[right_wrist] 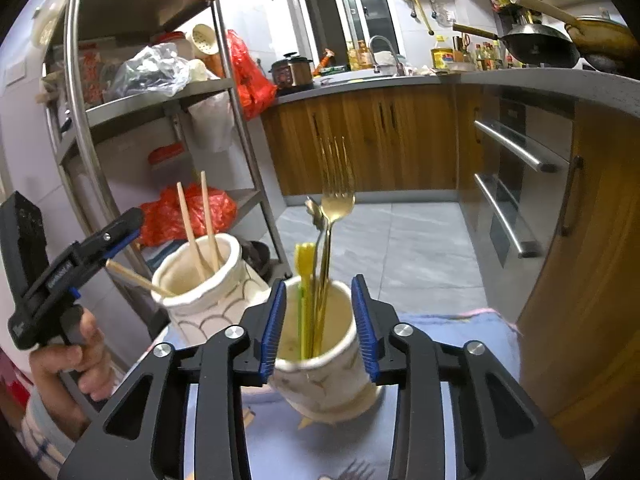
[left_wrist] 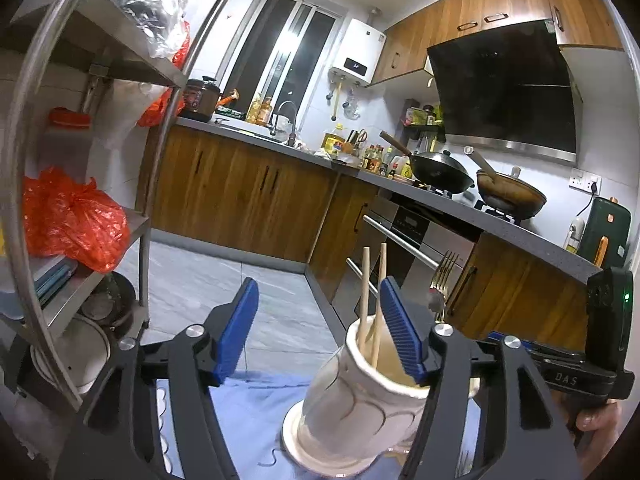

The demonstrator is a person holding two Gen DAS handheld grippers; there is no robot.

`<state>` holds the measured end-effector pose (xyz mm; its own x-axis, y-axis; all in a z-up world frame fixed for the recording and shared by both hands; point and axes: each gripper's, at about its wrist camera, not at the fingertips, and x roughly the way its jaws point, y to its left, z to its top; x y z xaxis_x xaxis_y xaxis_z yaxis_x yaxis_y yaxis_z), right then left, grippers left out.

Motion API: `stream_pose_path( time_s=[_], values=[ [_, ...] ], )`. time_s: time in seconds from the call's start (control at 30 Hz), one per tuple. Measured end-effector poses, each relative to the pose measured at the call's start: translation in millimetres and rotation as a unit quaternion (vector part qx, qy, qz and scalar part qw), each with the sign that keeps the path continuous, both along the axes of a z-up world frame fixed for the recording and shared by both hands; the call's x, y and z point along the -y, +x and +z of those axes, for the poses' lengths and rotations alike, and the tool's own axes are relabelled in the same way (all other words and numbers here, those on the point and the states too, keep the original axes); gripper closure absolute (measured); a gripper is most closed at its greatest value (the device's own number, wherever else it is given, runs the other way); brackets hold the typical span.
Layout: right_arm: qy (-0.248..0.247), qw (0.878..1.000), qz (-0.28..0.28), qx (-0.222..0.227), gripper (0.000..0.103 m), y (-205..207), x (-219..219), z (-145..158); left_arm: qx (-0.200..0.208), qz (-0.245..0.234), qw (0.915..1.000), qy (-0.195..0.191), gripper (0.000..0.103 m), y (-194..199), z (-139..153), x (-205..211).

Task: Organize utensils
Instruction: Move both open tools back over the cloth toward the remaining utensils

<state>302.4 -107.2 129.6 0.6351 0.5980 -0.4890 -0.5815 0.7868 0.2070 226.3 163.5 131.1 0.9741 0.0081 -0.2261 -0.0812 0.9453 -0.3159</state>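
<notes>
Two white ceramic holders stand on a blue cloth [right_wrist: 460, 332]. The left holder [left_wrist: 360, 392] [right_wrist: 200, 280] holds wooden chopsticks [left_wrist: 372, 292] [right_wrist: 198, 224]. My left gripper [left_wrist: 320, 328] is open in its own view, its right pad over that holder's rim. In the right wrist view the left gripper [right_wrist: 116, 240] seems to touch a slanted chopstick [right_wrist: 140, 278]; a grip cannot be told. The right holder [right_wrist: 324, 364] holds a gold fork [right_wrist: 334, 208], a spoon [right_wrist: 316, 210] and a yellow utensil [right_wrist: 305, 292]. My right gripper [right_wrist: 319, 320] straddles that holder, pads beside its walls.
A steel shelf rack [right_wrist: 160, 92] with red bags [left_wrist: 68, 216] and bowls stands on the left. Wooden cabinets [left_wrist: 248, 192], an oven with bar handles [right_wrist: 516, 148] and a counter with woks [left_wrist: 440, 172] run along the back and right. Grey tile floor [right_wrist: 400, 240] lies ahead.
</notes>
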Motion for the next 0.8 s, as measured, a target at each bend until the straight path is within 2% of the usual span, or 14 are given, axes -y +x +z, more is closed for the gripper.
stream_pose_path(
  time_s=[0.27, 0.5, 0.8],
  values=[
    [-0.030, 0.999, -0.005, -0.021, 0.064, -15.3, 16.7, -24.5, -0.010, 0.010, 0.9999, -0.002, 0.036, -24.3, -5.7, -6.2],
    [-0.044, 0.998, -0.017, -0.043, 0.064, -19.7, 33.7, -44.3, -0.046, 0.004, 0.9988, -0.014, 0.036, -41.6, -29.7, -4.6],
    [-0.063, 0.995, -0.029, -0.068, 0.064, -37.8, 53.4, -69.5, -0.116, -0.024, 0.9926, 0.028, 0.036, -49.9, -56.6, 29.2]
  ],
)
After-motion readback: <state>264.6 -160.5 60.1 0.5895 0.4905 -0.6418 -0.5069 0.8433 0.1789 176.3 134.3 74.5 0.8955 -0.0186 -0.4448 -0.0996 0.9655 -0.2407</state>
